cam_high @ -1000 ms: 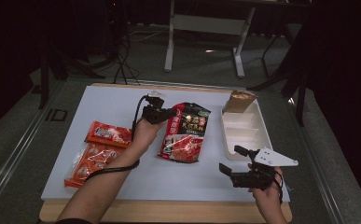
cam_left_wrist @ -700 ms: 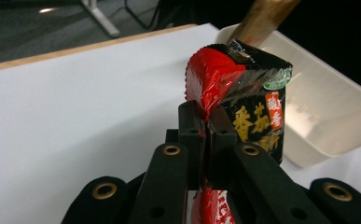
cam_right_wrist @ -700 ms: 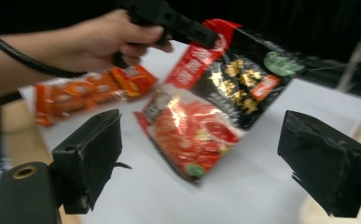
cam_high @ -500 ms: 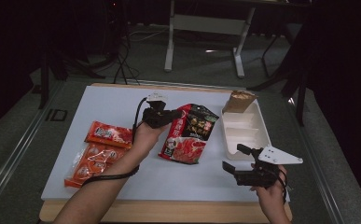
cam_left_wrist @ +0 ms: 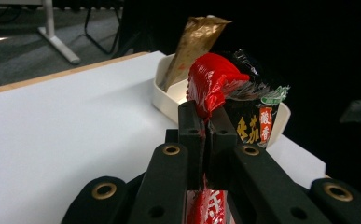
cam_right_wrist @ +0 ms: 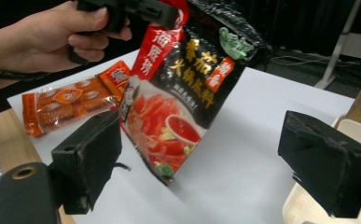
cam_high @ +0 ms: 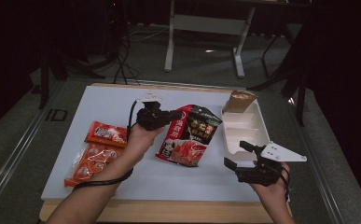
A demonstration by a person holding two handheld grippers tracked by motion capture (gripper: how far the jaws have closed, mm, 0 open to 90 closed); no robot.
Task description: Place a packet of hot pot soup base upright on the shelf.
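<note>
My left tool (cam_high: pixel 171 115) is pinched tight on the top edge of the red and black bag (cam_high: pixel 190 135). The bag has come up off the table (cam_high: pixel 103 100) and now hangs tilted, nearer the white tray (cam_high: pixel 262 133). My right tool (cam_high: pixel 236 155) waits wide open, holding nothing.

White table (cam_high: pixel 103 100), two orange snack packs (cam_high: pixel 96 149) (side by side), cream tray (cam_high: pixel 257 133) at its right
</note>
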